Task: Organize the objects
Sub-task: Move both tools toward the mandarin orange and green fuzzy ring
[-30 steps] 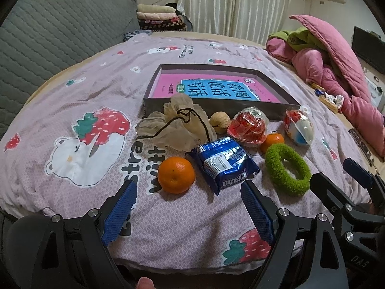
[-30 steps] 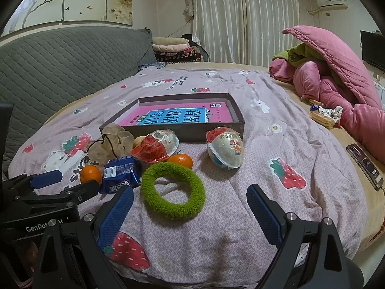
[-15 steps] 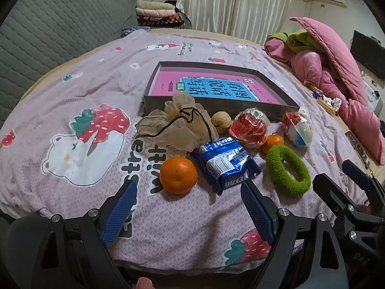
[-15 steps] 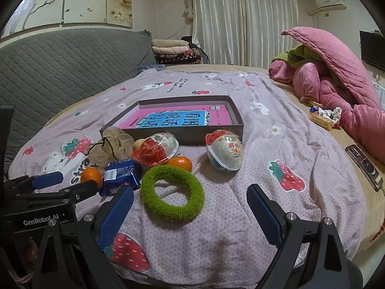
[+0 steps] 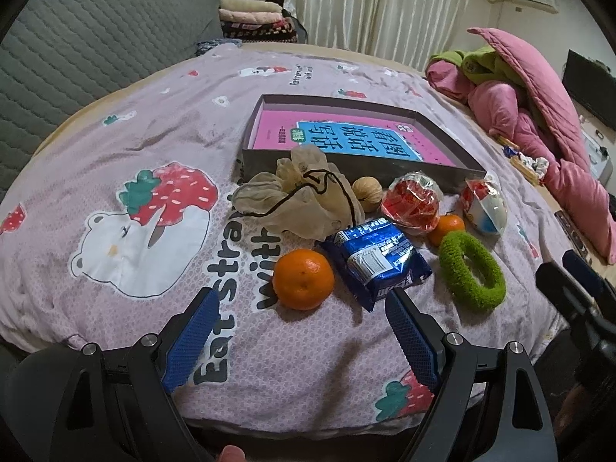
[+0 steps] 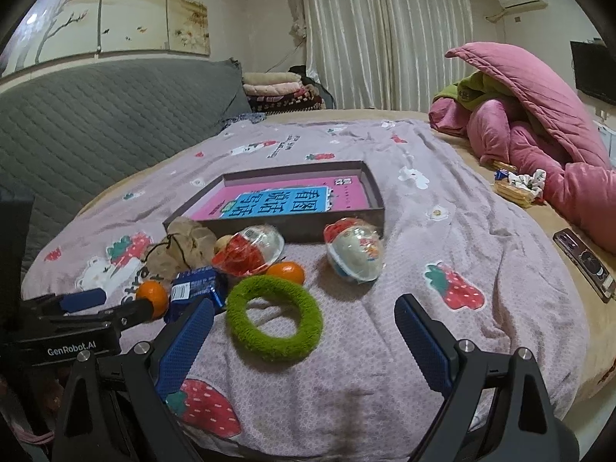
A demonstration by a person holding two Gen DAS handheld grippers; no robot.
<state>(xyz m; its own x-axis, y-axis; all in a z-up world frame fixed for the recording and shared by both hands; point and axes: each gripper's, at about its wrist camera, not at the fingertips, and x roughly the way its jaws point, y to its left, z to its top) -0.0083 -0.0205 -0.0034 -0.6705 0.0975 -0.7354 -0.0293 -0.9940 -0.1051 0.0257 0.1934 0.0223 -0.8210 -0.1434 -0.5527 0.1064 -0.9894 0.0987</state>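
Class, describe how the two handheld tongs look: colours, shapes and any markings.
Both the left tongs and right tongs have black angular frames with silver screws and two blue, textured finger pads. The left tongs' body carries white "GenRobot.AI" lettering in the right wrist view. No sleeves show.

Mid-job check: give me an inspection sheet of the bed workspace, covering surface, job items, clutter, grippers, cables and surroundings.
Surface: bedsheet with strawberry and bear prints, wrinkled.
Job's things: grey box holding a pink book; in front of it a mesh pouch, walnut, two oranges, blue snack pack, green ring, two wrapped egg toys.
Clutter: snack wrappers and a dark flat device at the bed's right edge.
Grippers: left gripper open, empty, facing the near orange; right gripper open, empty, facing the ring.
Cables: nothing seen.
Surroundings: grey headboard, pink quilt, curtains.
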